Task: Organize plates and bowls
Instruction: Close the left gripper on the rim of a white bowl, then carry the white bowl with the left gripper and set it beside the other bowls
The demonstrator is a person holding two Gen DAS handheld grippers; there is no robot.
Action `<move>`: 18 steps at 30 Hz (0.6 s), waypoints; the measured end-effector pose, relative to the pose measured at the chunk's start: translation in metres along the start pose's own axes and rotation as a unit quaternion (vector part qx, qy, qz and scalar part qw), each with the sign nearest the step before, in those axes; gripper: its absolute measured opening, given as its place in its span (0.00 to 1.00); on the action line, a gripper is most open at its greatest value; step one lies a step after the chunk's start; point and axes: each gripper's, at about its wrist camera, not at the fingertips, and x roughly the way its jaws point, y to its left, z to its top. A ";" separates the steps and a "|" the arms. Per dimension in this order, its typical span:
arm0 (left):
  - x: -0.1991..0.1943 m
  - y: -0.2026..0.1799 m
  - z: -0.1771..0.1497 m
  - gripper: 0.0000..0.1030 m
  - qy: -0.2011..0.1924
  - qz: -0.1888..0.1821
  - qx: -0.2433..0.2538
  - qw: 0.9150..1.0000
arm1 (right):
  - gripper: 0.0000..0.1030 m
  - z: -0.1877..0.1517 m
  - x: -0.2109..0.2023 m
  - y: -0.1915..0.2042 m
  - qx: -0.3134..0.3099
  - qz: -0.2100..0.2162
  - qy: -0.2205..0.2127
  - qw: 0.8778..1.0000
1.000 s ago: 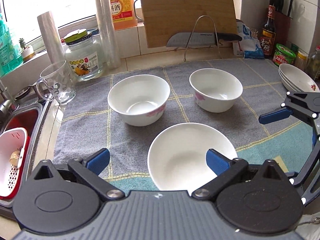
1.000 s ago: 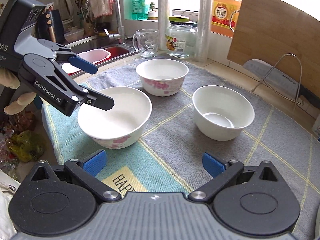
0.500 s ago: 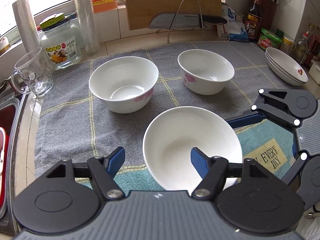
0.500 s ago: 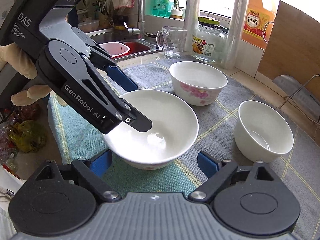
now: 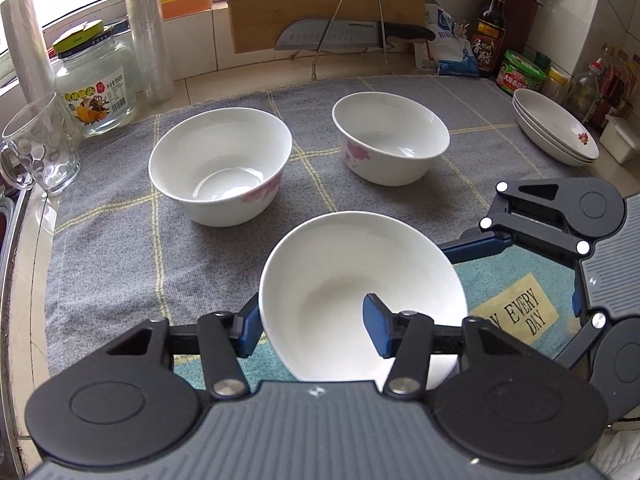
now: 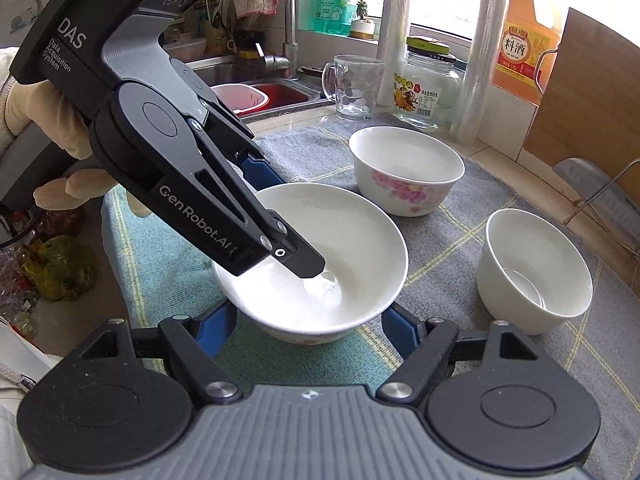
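The towel [image 5: 120, 240] is cushioning 3 bowls. The near bowl [image 5: 352, 288] is sitting between both tongs. The left tongs [image 5: 316, 320] are pinching its wall for lifting; the right tongs [image 6: 308, 326] are straddling it, contact unclear. Both jaws have just been closing from wide-open a second ago.

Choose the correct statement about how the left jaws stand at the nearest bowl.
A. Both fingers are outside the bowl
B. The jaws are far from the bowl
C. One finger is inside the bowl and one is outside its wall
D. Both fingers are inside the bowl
C: in the left wrist view the left gripper has one blue finger inside the nearest bowl and the other against the wall's outside, pinching the rim.
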 end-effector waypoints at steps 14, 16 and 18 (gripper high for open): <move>-0.001 -0.029 0.013 0.50 -0.010 -0.029 0.017 0.999 | 0.81 -0.011 -0.032 -0.013 0.014 -0.018 0.004 1.000; 0.003 -0.038 0.017 0.50 -0.012 -0.039 0.025 0.999 | 0.81 -0.017 -0.039 -0.018 0.018 -0.027 0.007 0.999; 0.007 -0.048 0.021 0.50 -0.013 -0.049 0.032 0.998 | 0.81 -0.022 -0.046 -0.023 0.022 -0.037 0.012 0.999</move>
